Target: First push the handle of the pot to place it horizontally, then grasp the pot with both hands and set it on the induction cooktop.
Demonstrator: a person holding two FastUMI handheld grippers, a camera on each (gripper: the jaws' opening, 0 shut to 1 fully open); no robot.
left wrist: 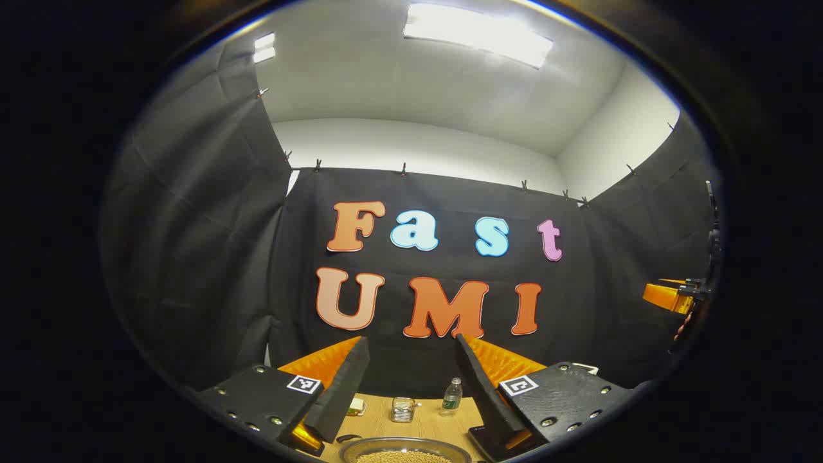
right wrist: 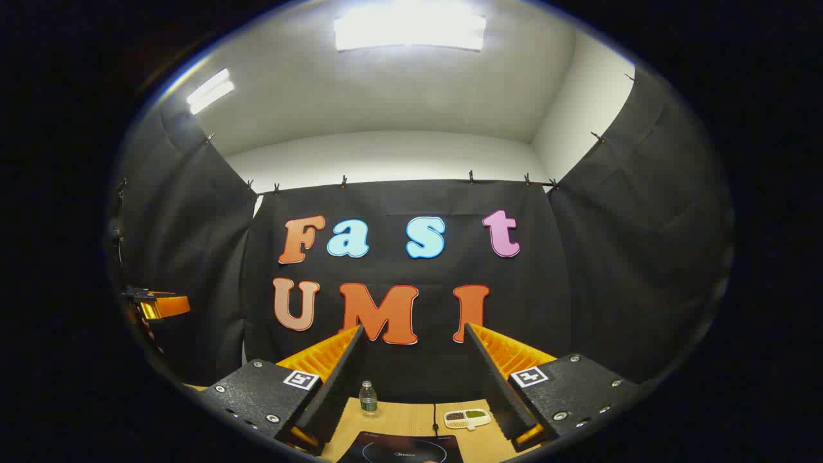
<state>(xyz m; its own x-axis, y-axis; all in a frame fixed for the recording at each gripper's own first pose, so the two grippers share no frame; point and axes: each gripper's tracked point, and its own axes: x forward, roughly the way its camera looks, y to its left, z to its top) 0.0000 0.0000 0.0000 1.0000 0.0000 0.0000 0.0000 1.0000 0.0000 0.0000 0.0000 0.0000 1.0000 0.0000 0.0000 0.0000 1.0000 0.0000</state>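
In the left gripper view, the pot point(left wrist: 404, 452) shows as a round metal rim holding pale grains at the bottom edge, below and between my left gripper's fingers. My left gripper point(left wrist: 411, 339) is open and holds nothing, raised above the table. The other gripper point(left wrist: 672, 296) shows at the far right edge. In the right gripper view, the black induction cooktop point(right wrist: 402, 448) lies on the wooden table at the bottom, under my right gripper point(right wrist: 415, 329), which is open and holds nothing. The left gripper point(right wrist: 157, 304) appears at the far left. The pot's handle is hidden.
On the wooden table point(left wrist: 424, 418) stand a small plastic water bottle point(left wrist: 452, 395), a shiny metal tin point(left wrist: 402, 409) and a small pale item point(left wrist: 355, 406). In the right gripper view, the bottle point(right wrist: 368, 397) and a white divided dish point(right wrist: 467, 418) sit behind the cooktop.
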